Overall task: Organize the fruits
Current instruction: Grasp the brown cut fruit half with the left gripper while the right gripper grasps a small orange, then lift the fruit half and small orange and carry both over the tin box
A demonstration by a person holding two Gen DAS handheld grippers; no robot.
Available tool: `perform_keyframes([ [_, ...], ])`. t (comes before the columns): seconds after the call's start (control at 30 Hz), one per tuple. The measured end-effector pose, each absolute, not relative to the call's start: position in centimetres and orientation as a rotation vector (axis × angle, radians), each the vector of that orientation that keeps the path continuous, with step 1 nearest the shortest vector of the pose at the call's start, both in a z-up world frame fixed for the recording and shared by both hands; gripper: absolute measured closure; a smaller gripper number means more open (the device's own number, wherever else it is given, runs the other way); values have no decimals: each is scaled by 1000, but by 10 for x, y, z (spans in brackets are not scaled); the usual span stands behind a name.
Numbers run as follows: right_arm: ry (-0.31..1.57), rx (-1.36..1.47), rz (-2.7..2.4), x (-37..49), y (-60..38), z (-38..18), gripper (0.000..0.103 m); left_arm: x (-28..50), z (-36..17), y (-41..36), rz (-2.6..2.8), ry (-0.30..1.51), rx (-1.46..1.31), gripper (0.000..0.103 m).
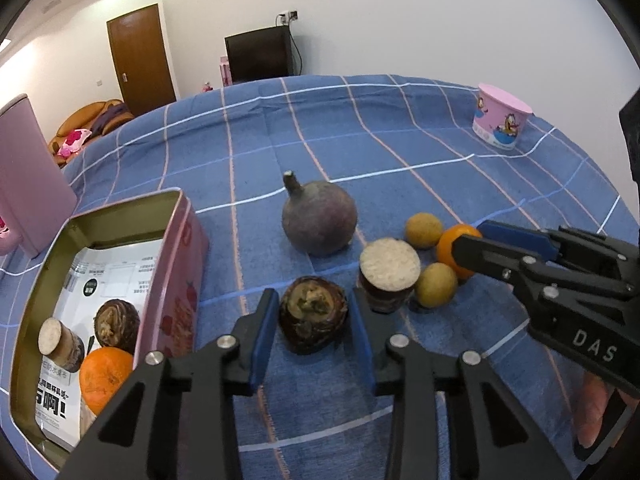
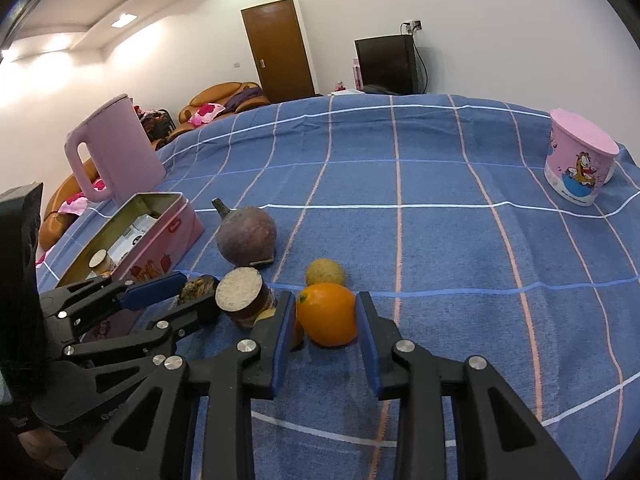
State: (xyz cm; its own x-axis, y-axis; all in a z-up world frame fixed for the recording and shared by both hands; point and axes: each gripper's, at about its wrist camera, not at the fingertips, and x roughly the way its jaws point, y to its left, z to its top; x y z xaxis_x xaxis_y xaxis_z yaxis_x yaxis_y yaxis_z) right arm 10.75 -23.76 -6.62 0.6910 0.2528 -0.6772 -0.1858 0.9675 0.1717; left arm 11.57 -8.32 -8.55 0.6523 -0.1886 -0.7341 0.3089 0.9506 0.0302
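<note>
While the fruits are gathered in a loose cluster on the blue checked cloth (image 2: 440, 240) of the worktop, two of them are already gripped. A dark, rough-skinned fruit (image 1: 313, 314) is clamped between the blue pads of the left hand-held gripper (image 1: 313, 334), and an orange (image 2: 327, 314) is clamped between the pads of the right hand-held gripper (image 2: 325, 338). Just beside these are seen a cut brown piece with a pale top (image 1: 389, 275), two small yellow-green fruits (image 1: 424, 230) and, behind them, a large purple round fruit with a stalk (image 1: 319, 222).

To the left of the cluster an open pink tin (image 1: 176, 272) is set, in which another orange (image 1: 105, 376), a cut piece and a dark fruit are lying on printed paper. Beyond the tin a pink kettle (image 2: 114, 148) is stood, and well apart, at the far right of the cloth, a pink cartoon-printed cup (image 2: 580, 160).

Past the worktop white walls, a brown door (image 2: 280, 50), a dark screen (image 2: 386, 64) and an orange sofa (image 2: 224, 98) are visible.
</note>
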Motion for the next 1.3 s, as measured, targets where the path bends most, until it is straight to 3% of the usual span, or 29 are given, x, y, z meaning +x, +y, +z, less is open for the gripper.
perform_keyframes([
  [1.3, 536, 67, 297, 72, -236, -41, 73, 78, -54, -63, -176, 543, 121, 66],
])
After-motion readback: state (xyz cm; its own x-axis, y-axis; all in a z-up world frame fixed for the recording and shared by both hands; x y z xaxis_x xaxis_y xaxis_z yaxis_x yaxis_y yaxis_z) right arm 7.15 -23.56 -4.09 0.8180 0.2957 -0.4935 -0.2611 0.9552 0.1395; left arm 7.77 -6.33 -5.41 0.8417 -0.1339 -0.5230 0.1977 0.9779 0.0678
